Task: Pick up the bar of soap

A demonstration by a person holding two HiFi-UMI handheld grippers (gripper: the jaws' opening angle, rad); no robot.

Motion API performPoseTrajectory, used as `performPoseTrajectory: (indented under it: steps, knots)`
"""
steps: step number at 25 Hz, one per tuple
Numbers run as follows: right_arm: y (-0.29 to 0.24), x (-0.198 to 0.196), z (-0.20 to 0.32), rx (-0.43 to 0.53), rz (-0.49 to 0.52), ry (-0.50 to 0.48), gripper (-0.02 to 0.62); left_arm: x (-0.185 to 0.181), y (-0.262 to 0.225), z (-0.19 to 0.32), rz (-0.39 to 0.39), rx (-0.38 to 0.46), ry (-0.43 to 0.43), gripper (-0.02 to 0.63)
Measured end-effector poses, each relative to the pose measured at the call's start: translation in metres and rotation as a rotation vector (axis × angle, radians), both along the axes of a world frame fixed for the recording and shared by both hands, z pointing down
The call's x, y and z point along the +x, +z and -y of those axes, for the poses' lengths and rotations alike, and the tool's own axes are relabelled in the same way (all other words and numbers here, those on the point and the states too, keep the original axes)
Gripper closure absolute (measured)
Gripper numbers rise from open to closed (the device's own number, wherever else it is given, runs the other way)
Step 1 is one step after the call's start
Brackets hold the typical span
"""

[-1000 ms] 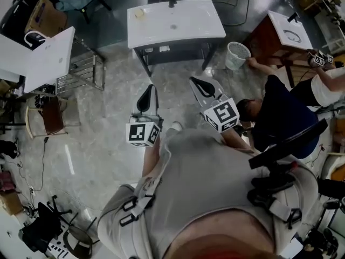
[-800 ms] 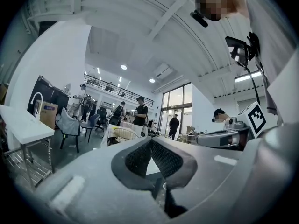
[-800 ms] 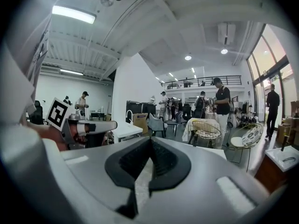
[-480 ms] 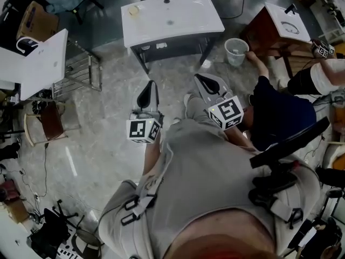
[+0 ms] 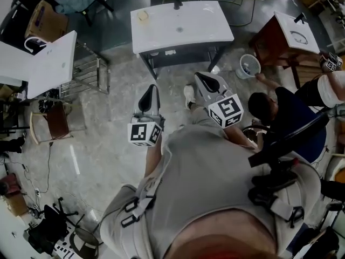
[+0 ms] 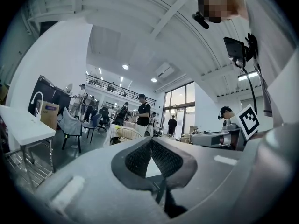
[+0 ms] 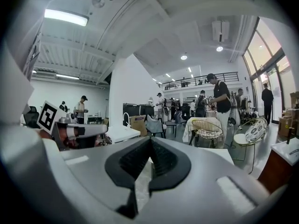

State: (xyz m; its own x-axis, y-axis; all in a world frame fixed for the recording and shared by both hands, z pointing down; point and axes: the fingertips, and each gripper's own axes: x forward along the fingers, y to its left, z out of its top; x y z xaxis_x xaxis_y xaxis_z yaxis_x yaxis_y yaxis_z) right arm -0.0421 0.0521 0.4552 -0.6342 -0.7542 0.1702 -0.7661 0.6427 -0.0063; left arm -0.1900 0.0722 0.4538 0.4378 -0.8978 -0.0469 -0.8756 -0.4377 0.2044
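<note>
Head view: soap (image 5: 142,15) beyond left tool (image 5: 150,89)

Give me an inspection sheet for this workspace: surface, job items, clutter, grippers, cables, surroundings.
Surface: white basin counter ahead, not yet reached.
Job's things: small pale block, likely the bar of soap, on the counter's far left corner, untouched.
Clutter: faucet at the back edge; nothing else seen.
Grippers: left gripper and right gripper both shut, empty, over the floor.
Cables: thin cable on the floor, left.
Surroundings: crouching person beside a white bin; second white table at left.
</note>
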Motion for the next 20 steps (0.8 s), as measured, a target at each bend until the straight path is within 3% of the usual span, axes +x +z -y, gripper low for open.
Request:
performPoseTrajectory:
  steps: [6,20]
  knots:
    - [0.0,-0.002,0.055,-0.007,0.028,0.001,0.591,-0.001,-0.004,0.048,0.001,0.002,-0.011,0.614]
    - [0.019,0.022,0.209,-0.053,0.099,0.001,0.591,0.04,0.013,0.194,-0.006,-0.036,0.053,0.612]
